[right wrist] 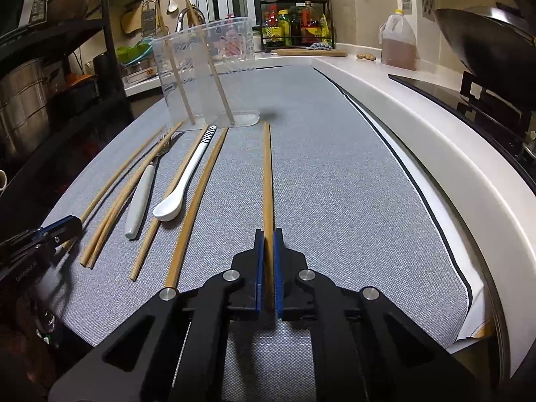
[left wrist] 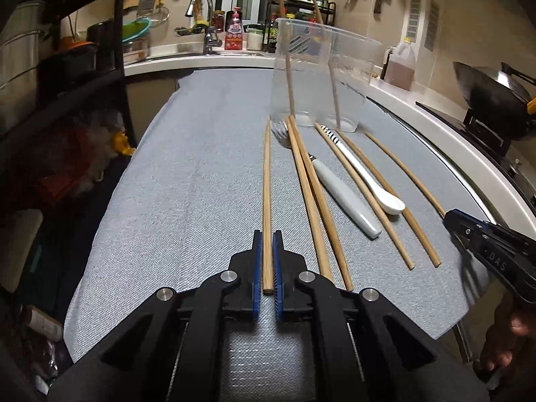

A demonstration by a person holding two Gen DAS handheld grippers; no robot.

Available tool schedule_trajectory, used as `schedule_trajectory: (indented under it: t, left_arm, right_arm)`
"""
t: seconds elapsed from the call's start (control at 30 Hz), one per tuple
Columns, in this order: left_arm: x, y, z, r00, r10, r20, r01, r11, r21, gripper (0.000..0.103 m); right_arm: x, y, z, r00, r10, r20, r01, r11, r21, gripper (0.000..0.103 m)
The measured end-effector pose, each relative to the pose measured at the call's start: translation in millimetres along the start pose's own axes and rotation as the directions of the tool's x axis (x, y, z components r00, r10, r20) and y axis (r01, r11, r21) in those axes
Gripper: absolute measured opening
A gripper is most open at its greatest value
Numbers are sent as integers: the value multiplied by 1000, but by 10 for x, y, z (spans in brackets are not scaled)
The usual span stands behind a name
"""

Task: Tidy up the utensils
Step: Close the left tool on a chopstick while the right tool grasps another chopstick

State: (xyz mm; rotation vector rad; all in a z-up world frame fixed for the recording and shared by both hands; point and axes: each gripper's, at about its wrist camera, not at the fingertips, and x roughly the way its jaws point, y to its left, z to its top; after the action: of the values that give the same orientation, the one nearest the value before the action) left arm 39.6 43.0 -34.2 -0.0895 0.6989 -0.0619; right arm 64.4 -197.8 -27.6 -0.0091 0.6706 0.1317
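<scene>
right claw (left wrist: 450, 222) body reads "das"

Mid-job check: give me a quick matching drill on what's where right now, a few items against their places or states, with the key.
Items:
1. left gripper
2. right gripper
3. white spoon
4. clear container

States:
A. stands upright on the grey cloth with two chopsticks inside
B. shut on the leftmost chopstick of the row
C. lies flat between chopsticks, bowl nearest the cameras
D. shut on the rightmost chopstick, apart from the others

Pairs: 1-B, 2-D, 3-C, 4-A
</scene>
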Motion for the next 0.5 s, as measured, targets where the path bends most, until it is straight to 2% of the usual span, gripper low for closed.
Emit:
schedule_trajectory:
  t: [0.5]
  left_arm:
    - [16, -53, 16, 1000, 18, 17, -19, 999, 30, 6]
  right_arm:
    - [-5, 35, -11, 1000, 1, 6, -1, 1000, -5, 6]
